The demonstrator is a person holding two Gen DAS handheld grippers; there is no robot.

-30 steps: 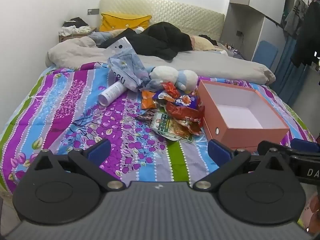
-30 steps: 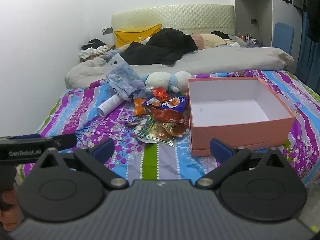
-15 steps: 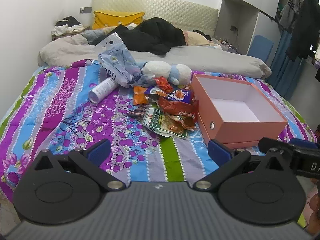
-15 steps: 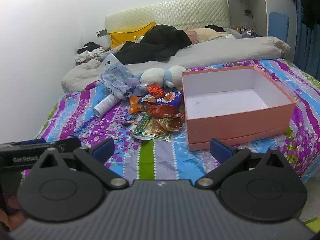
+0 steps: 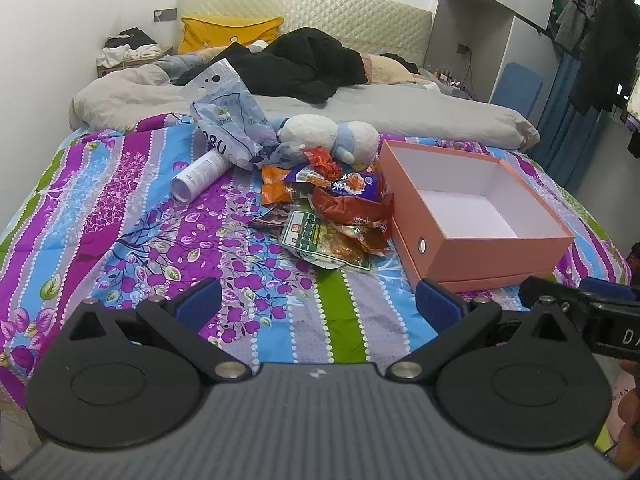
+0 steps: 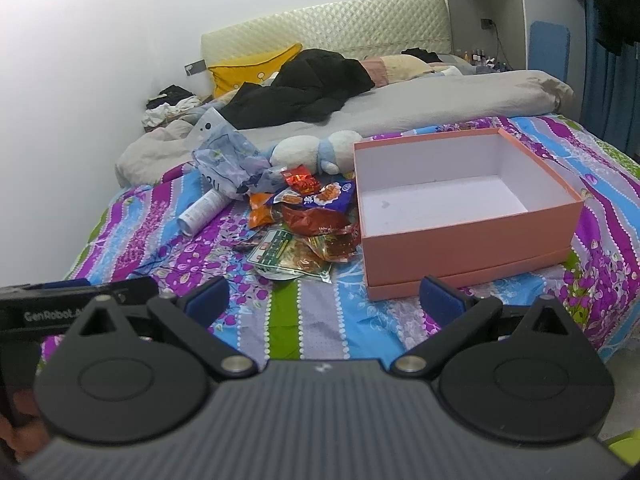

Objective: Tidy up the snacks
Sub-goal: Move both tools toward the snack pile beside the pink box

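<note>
Bedroom scene: bed [image 5: 120,216] with a purple, blue and green floral-striped sheet fills the middle of both wrist views; quilted headboard [image 5: 304,12] and yellow pillow [image 5: 230,32] at the upper centre, black clothing [image 5: 304,64] heaped on a grey duvet [image 5: 420,116] behind.

Snack pile [image 5: 332,208] sits at frame centre in the left wrist view, touching the left wall of the pink box [image 5: 492,252]. In the pile I can pick out a green-and-white packet [image 5: 312,236] nearest the cameras, a dark red packet [image 5: 348,210] partly over it, a purple packet [image 5: 352,184] and an orange packet [image 5: 276,188] behind. Box is open-topped, white inside, nothing in it that I can see; it lies right of centre.

Behind the pile: white-and-blue plush toy [image 5: 332,136], a crumpled pale blue plastic bag [image 5: 230,124] to its left, and a white cylindrical tube [image 5: 200,174] lying on its side further left.

My left gripper [image 5: 318,304] sits low in its own frame, jaws spread wide, nothing between them, over the near edge of the bed and well apart from the snacks. My right gripper [image 6: 324,300] likewise: jaws released, holding nothing, in front of the near corner of the box. Each view catches the other gripper's body at its lower edge.
</note>
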